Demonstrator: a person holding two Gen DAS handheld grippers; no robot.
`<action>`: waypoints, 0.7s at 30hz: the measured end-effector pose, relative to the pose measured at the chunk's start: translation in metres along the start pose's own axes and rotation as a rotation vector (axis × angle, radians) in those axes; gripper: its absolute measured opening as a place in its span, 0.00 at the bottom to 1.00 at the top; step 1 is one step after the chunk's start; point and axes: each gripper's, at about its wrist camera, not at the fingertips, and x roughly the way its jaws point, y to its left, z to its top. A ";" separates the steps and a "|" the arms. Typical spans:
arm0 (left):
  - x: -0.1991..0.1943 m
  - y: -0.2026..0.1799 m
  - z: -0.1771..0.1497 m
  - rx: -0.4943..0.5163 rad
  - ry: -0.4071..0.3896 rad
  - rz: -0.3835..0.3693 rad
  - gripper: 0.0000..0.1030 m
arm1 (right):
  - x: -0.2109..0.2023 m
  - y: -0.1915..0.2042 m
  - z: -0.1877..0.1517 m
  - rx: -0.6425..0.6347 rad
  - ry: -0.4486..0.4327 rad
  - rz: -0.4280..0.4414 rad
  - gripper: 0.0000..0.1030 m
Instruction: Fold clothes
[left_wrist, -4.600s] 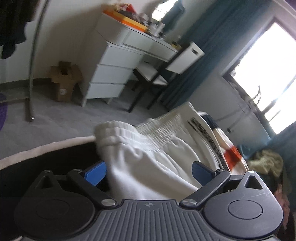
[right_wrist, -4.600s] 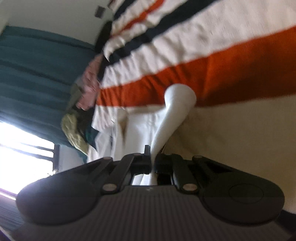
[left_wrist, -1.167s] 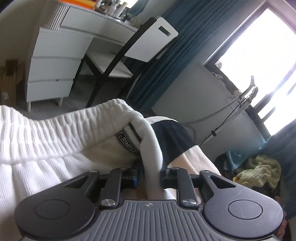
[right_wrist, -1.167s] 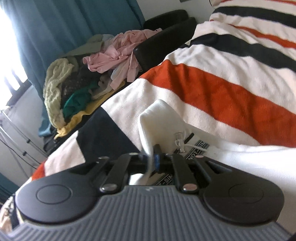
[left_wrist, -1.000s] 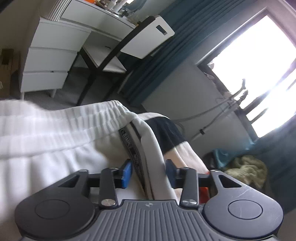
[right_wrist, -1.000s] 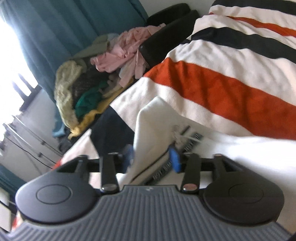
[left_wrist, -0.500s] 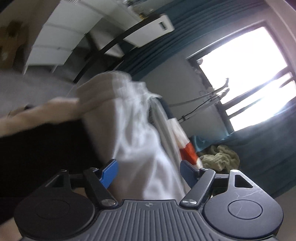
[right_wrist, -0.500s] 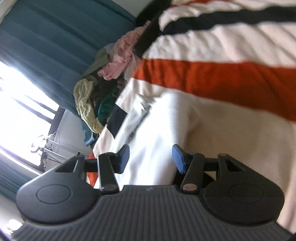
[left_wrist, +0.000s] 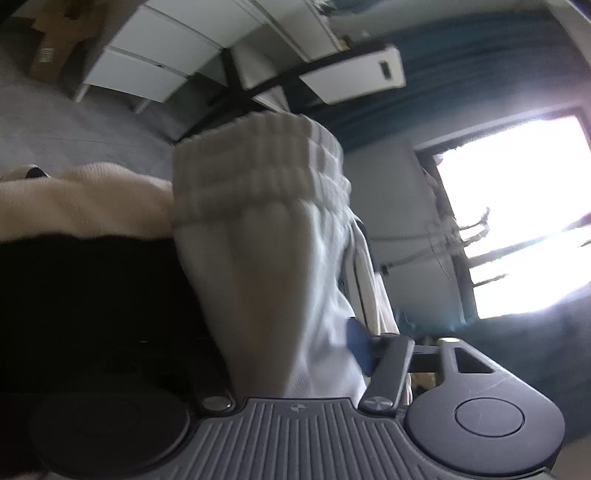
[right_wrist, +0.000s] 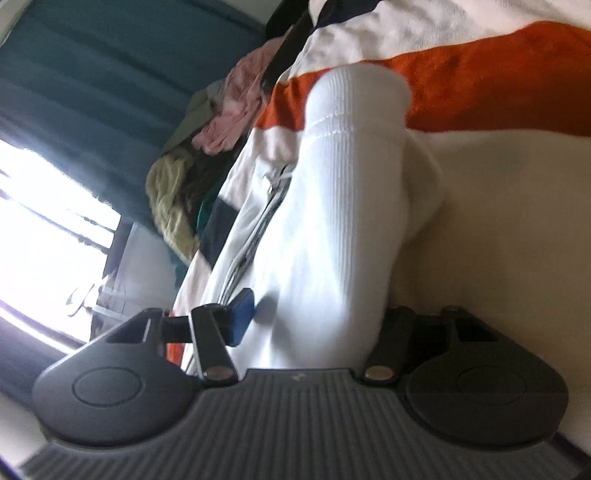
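Note:
White ribbed shorts (left_wrist: 266, 258) with an elastic waistband lie folded on the striped bed cover. In the left wrist view my left gripper (left_wrist: 291, 347) is open, its jaws wide around the waistband end, the cloth between them. In the right wrist view the shorts (right_wrist: 332, 221) run up the middle. My right gripper (right_wrist: 314, 317) is open, its jaws wide on either side of the hem end. Only the blue left pad (right_wrist: 242, 310) shows; the right finger is in shadow.
The bed cover (right_wrist: 498, 85) has orange, white and black stripes. A pile of clothes (right_wrist: 207, 147) sits on a dark chair by teal curtains. A white drawer unit (left_wrist: 155, 62), a chair (left_wrist: 347, 74) and grey carpet lie beyond the bed.
Both grippers let go of the shorts' corners about a second ago and opened wide. Since then both have rolled and moved in close around the folded cloth.

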 end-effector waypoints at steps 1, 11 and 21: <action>0.002 0.000 0.003 -0.009 -0.005 0.018 0.38 | 0.004 -0.001 0.002 0.015 -0.017 -0.015 0.39; -0.006 -0.005 0.035 -0.055 0.008 0.010 0.12 | -0.045 0.004 0.011 0.091 -0.073 -0.012 0.15; -0.087 -0.018 0.054 0.074 0.064 -0.029 0.11 | -0.173 -0.029 0.006 0.111 -0.075 -0.043 0.15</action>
